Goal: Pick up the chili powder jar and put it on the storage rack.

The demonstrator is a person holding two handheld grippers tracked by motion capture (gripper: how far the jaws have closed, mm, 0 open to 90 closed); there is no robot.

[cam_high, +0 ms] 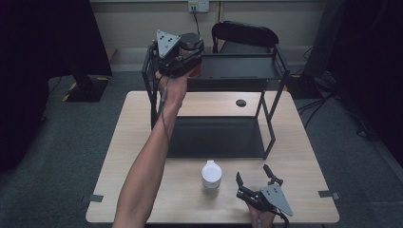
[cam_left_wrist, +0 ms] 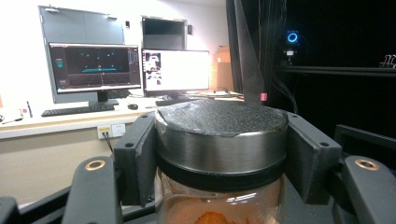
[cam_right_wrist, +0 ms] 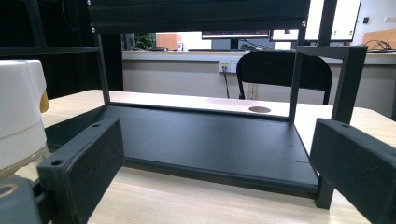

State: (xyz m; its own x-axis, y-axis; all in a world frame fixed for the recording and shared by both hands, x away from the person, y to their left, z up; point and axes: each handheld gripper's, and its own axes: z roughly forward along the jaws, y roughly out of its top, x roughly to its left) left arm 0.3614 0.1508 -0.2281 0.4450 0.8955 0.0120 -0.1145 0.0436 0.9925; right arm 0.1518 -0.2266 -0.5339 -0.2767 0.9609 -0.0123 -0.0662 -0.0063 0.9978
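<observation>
Left tool (cam_high: 183, 59) clamps a glass jar (cam_left_wrist: 219, 186) by its metal lid (cam_left_wrist: 220, 140), held in the air at about 11 o'clock, level with the top shelf (cam_high: 240, 66) of the black rack (cam_high: 216, 137); contents orange, not identifiable. Judged step: setting the jar onto that top shelf. To do it well, keep the jar upright, carry it clear over the shelf's front rail toward 12 o'clock, lower until the base bears fully on the shelf, then part the jaws and draw straight back without nudging the lid. Right tool (cam_high: 253, 175) rests on the table (cam_high: 142, 190) at 5 o'clock, jaws spread wide, holding nothing, aimed at the rack's lower tier. Count: two tools, one held jar, one white-capped bottle (cam_high: 211, 175) standing at 6 o'clock just beside the right tool, one two-tier rack, one chair (cam_high: 244, 35) behind the table.
</observation>
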